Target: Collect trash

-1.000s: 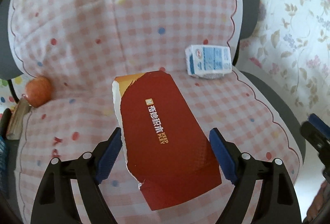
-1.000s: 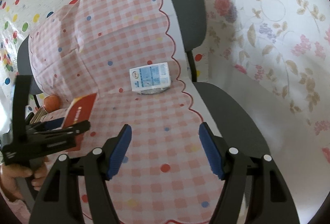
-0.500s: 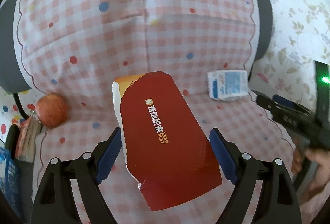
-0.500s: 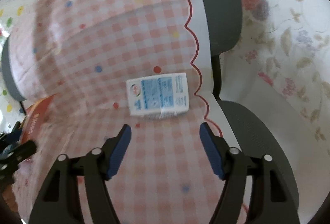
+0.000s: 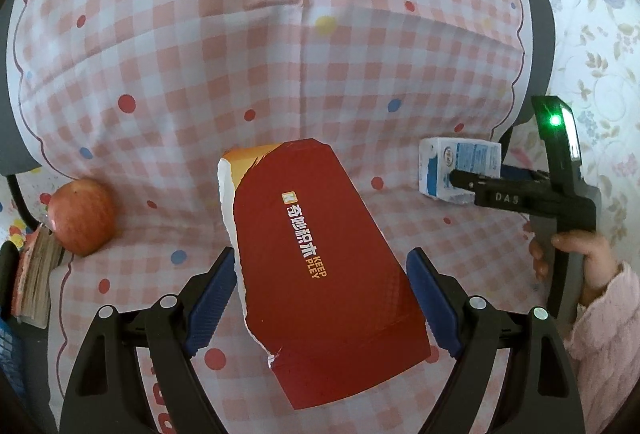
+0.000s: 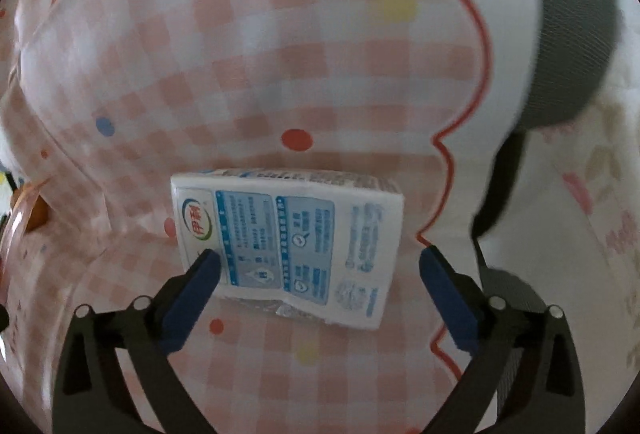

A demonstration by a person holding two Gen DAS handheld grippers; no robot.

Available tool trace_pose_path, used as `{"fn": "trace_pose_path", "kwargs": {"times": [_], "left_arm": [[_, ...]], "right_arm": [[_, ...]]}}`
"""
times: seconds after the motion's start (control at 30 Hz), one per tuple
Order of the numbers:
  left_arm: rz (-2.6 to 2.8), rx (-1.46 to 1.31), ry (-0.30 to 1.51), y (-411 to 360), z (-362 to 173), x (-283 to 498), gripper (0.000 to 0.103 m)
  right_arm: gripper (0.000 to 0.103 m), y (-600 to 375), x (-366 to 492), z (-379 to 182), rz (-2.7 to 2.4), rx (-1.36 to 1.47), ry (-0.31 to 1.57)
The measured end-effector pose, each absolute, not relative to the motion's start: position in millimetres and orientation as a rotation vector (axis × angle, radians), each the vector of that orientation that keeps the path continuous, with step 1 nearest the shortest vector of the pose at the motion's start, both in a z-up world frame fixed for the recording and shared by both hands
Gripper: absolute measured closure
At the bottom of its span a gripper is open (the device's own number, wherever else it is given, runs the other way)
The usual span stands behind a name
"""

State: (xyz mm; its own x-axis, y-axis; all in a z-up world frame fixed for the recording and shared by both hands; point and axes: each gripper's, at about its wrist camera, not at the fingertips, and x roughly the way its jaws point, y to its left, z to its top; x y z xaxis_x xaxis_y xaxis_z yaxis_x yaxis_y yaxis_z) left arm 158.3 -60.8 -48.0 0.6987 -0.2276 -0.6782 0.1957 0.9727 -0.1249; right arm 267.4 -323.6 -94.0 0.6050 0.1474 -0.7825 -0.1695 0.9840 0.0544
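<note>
The left gripper [image 5: 320, 298] grips the torn red box [image 5: 320, 266] to carry it off as trash, while the right gripper [image 6: 320, 290], jaws just spread wide and empty, straddles the milk carton [image 6: 288, 242] lying on the checked chair cover [image 6: 280, 54].

Torn red and orange cardboard box [image 5: 320, 266] bore white Chinese characters with "KEEP PLEY" in orange beside them, black handheld gripper [image 5: 516, 196] at three o'clock carried "DAS", white and blue milk carton [image 6: 292, 242] showed a round logo, its small print unreadable.
</note>
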Motion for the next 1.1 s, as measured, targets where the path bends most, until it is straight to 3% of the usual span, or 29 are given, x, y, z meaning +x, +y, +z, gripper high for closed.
{"fn": "trace_pose_path", "kwargs": {"times": [0.17, 0.37, 0.4, 0.43, 0.6, 0.7, 0.73, 1.1], "left_arm": [[-0.233, -0.048, 0.774, -60, -54, 160, 0.019], [-0.210, -0.044, 0.760, -54, -50, 150, 0.019], [-0.201, -0.043, 0.753, -51, -49, 146, 0.019], [-0.192, -0.040, 0.749, -50, -47, 143, 0.019], [-0.171, -0.052, 0.744, -35, -47, 125, 0.019], [-0.174, -0.063, 0.749, -27, -51, 123, 0.019], [-0.174, -0.064, 0.750, -25, -52, 123, 0.019], [-0.168, -0.089, 0.747, -6, -55, 126, 0.019]], "right_arm": [[0.007, -319, 273, -94, 0.252, -0.015, 0.903], [0.037, -286, 229, -73, 0.395, 0.005, 0.867], [0.053, -277, 216, -69, 0.416, -0.011, 0.859], [0.062, -269, 207, -67, 0.430, -0.027, 0.859], [0.061, -236, 176, -62, 0.478, -0.092, 0.854], [0.041, -223, 164, -58, 0.463, -0.159, 0.817], [0.040, -220, 166, -58, 0.467, -0.162, 0.814], [0.042, -200, 196, -53, 0.507, -0.094, 0.796]]}}
